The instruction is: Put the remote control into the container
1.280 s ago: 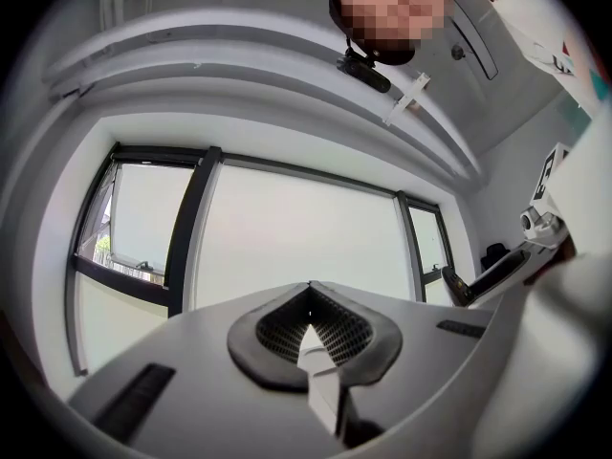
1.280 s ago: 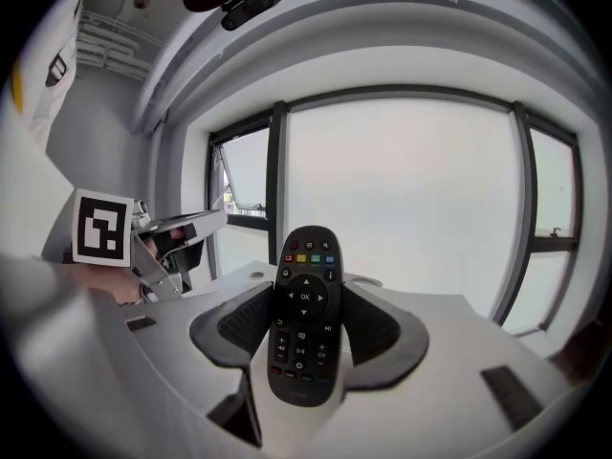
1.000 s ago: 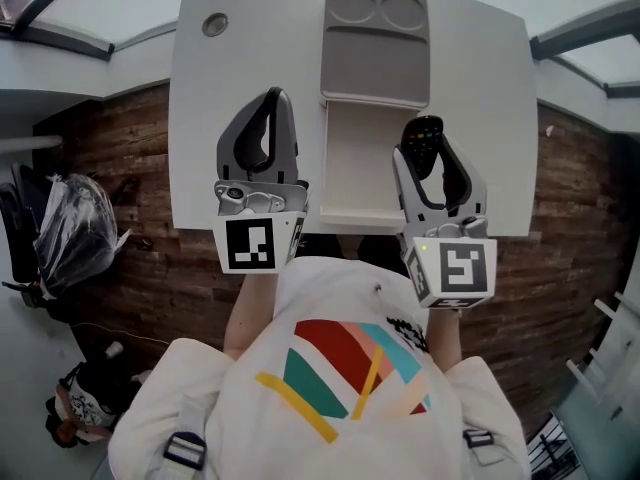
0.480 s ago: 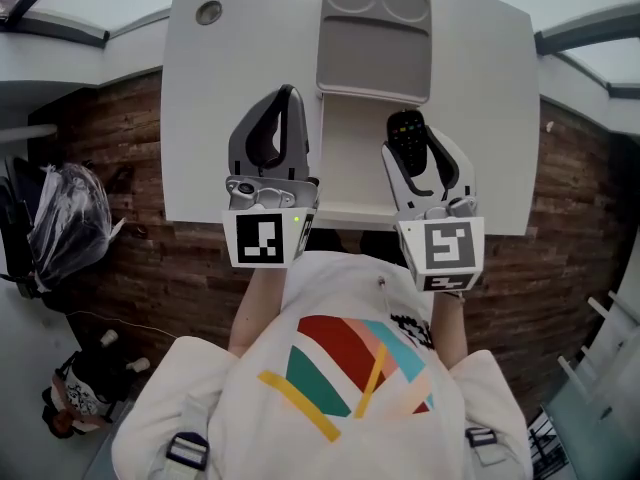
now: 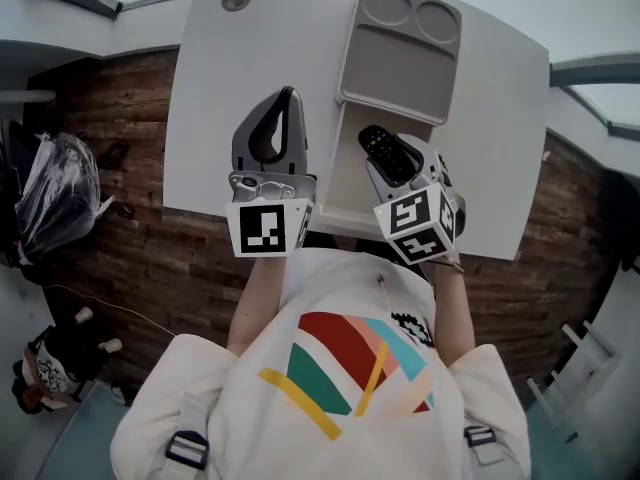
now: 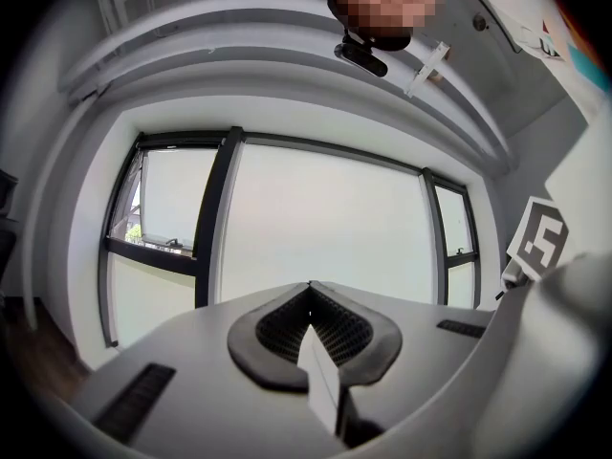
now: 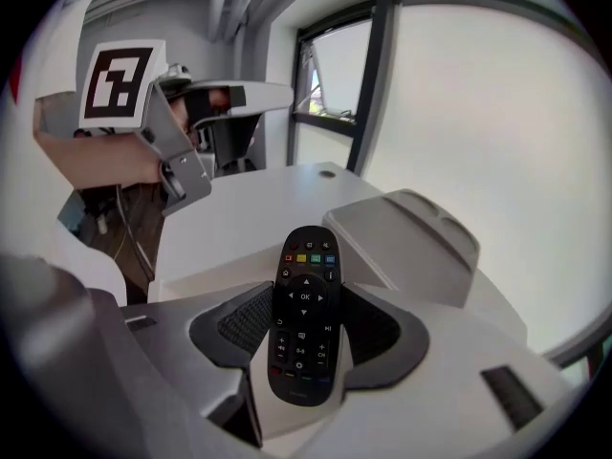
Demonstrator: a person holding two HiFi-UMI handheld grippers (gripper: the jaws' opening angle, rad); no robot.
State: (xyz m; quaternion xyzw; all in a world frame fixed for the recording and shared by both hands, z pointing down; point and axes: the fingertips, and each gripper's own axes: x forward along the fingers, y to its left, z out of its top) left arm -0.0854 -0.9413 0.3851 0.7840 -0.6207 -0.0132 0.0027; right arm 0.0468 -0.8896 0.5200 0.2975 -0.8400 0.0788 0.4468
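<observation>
Right gripper (image 5: 400,165) is clamping the remote (image 5: 383,151) by its lower half, pads pressing on both long sides. The button face is pointing up and the top end is sticking out toward 10 o'clock in the head view. Left gripper (image 5: 288,96) is sitting at 9 o'clock of the box, jaws pressed together with nothing between them, idling over the table (image 5: 210,108).

The remote is hanging over the right part of the open box (image 5: 342,173), not yet resting in it.

Risks, judging from here:
- The grip is low on the remote, so the long free end is likely pivoting or sliding out if the tool is tilting further.
- The free end may catch the box wall or rim on the way in.
- Releasing too high is risking a bounce out of the box.

The white box is looking empty wherever its floor is showing; the part under the right gripper is hidden. At 12 o'clock of it, the grey lid (image 5: 400,58) is lying flipped open, its two round dips and flat section holding nothing.
</observation>
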